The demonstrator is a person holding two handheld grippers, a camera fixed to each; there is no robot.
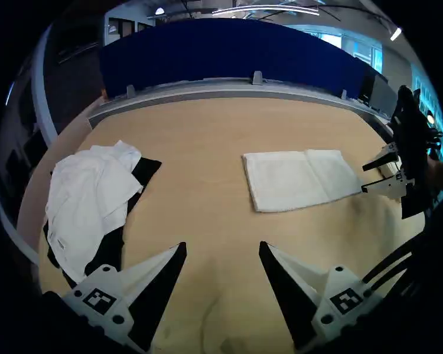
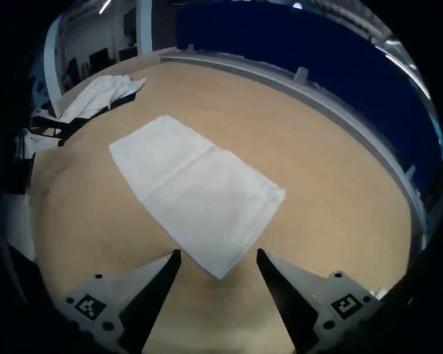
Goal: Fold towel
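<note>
Towel (image 2: 192, 189) lies flat at centre frame on the desk (image 2: 339, 194), its near corner between the released fingers of the right hand-held gripper (image 2: 218, 253). Left hand-held gripper (image 1: 222, 245) is likewise released. Recommended: pinch each corner squarely before lifting.

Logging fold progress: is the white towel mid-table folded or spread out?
Lying flat: the towel is a neat rectangle on the table, with a line across its middle. Crease or folded-over layer: cannot tell.
</note>
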